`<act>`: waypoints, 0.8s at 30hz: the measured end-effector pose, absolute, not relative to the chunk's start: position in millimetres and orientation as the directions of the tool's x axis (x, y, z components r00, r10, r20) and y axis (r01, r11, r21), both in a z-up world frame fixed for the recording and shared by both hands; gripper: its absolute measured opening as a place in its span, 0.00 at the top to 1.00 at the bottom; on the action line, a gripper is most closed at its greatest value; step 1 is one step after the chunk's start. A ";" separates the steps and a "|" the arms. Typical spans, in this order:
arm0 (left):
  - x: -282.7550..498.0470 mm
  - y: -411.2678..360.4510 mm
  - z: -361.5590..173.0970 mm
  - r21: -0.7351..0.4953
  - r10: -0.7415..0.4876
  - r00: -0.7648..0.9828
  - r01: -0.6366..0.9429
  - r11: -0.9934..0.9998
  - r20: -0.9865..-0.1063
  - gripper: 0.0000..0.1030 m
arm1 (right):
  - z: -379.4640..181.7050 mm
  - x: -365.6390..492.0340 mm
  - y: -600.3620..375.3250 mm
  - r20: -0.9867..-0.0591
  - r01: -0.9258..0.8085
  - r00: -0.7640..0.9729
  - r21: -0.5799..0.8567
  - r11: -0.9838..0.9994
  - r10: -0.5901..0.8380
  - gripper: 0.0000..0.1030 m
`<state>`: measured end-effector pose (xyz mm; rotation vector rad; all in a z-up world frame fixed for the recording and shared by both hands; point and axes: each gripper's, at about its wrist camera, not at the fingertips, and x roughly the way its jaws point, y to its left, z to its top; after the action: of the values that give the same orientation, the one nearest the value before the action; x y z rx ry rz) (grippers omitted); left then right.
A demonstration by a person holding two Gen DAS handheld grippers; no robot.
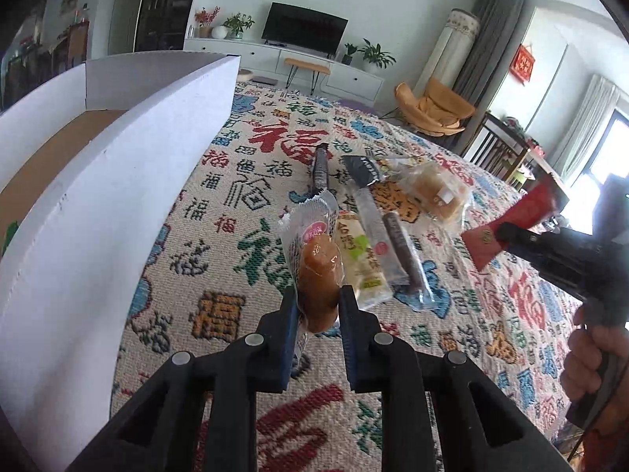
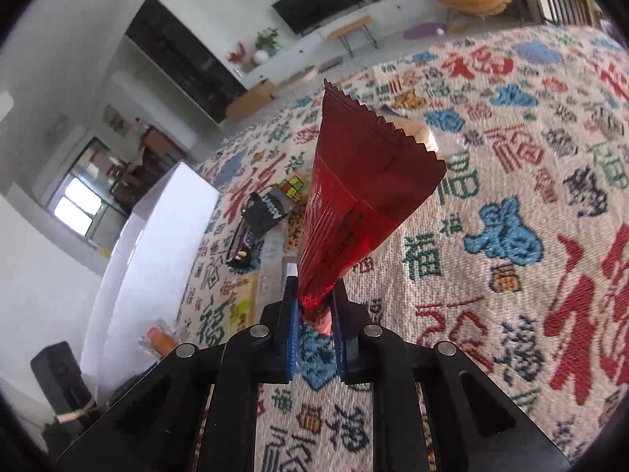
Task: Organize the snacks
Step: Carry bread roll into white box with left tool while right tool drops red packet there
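My left gripper (image 1: pixel 317 295) is shut on a clear-wrapped brown pastry (image 1: pixel 317 271), held up off the patterned cloth (image 1: pixel 220 204). My right gripper (image 2: pixel 314 295) is shut on the bottom end of a dark red snack packet (image 2: pixel 354 204), which stands upright above the cloth. The left wrist view also shows that red packet (image 1: pixel 511 224) and the right gripper (image 1: pixel 507 236) at the right. Several snacks lie on the cloth: a white-and-green bar (image 1: pixel 359 255), a brown stick in clear wrap (image 1: pixel 401 251), a bun in clear wrap (image 1: pixel 436 192) and a dark packet (image 1: pixel 361 169).
A white cardboard box (image 1: pixel 118 181) with a brown inside stands at the left, its long wall close to my left gripper; it shows again as the white box (image 2: pixel 157 244) in the right wrist view. A hand (image 1: pixel 589 358) grips the right tool. A dark snack bar (image 2: pixel 259 220) lies near the box.
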<state>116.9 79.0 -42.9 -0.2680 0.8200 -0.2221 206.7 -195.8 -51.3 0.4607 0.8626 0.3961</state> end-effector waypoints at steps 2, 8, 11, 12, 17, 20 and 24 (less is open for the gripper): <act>112.6 76.7 -38.5 -0.340 -0.317 0.668 0.102 0.935 -0.673 0.81 | -38.3 191.7 -203.3 -0.625 -0.169 0.595 0.516 0.840 0.504 0.85; 91.1 76.6 2.4 -0.416 -0.398 0.696 0.155 0.896 -0.598 0.81 | -7.9 168.8 -210.8 -0.622 -0.238 0.573 0.497 0.835 0.533 0.85; 78.2 95.5 32.5 -0.468 -0.419 0.731 0.155 0.870 -0.538 0.81 | 23.1 161.1 -190.5 -0.591 -0.323 0.567 0.480 0.815 0.573 0.85; 73.5 106.5 42.6 -0.484 -0.417 0.746 0.145 0.863 -0.520 0.81 | 36.0 158.8 -178.0 -0.576 -0.362 0.563 0.473 0.803 0.593 0.85; 45.4 185.9 83.8 -0.499 -0.299 0.828 0.027 0.866 -0.474 0.81 | 100.1 144.0 -78.4 -0.508 -0.590 0.459 0.439 0.677 0.729 0.85; 30.0 235.5 91.9 -0.414 -0.124 0.849 -0.118 0.903 -0.513 0.81 | 117.8 135.9 -2.6 -0.493 -0.685 0.331 0.460 0.564 0.805 0.85; 31.2 286.8 71.8 -0.253 0.105 0.751 -0.346 0.904 -0.652 0.51 | 106.5 138.8 85.7 -0.563 -0.718 0.229 0.453 0.529 0.794 0.77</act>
<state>31.2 286.8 71.8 -0.3742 0.6807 0.2528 138.8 85.7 106.5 0.1053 0.8418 1.0427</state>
